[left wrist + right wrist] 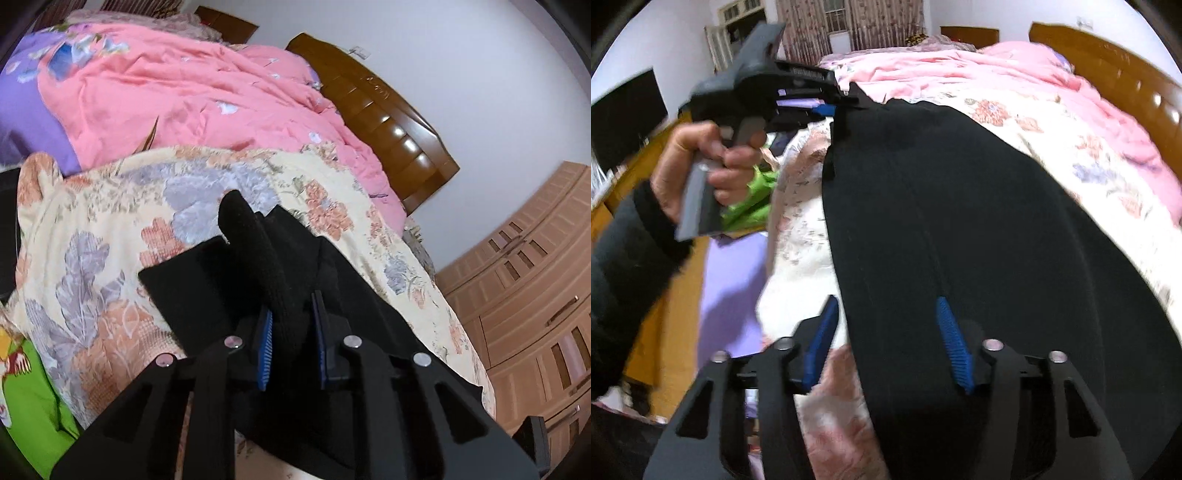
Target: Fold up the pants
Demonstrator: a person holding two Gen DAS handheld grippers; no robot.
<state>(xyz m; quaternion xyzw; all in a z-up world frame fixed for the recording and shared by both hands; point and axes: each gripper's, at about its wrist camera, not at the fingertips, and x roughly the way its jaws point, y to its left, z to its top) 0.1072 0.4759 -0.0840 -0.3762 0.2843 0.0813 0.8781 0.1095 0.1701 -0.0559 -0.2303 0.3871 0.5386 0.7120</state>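
Note:
Black pants (942,203) lie stretched out on a floral bedspread (1089,155). In the left wrist view a raised fold of the pants (258,251) runs up between the blue pads, and my left gripper (291,306) is shut on it. The right wrist view shows that same left gripper (846,101), held by a person's hand (698,166), at the pants' far end. My right gripper (886,300) hovers over the near left edge of the pants. Its blue pads (951,343) stand well apart and do not press on the cloth.
A rumpled pink quilt (184,92) covers the far half of the bed, against a wooden headboard (388,122). A wooden wardrobe (535,295) stands to the right. Green cloth (29,398) and purple sheet (731,288) lie at the bed's left side. A dark screen (624,118) stands beyond.

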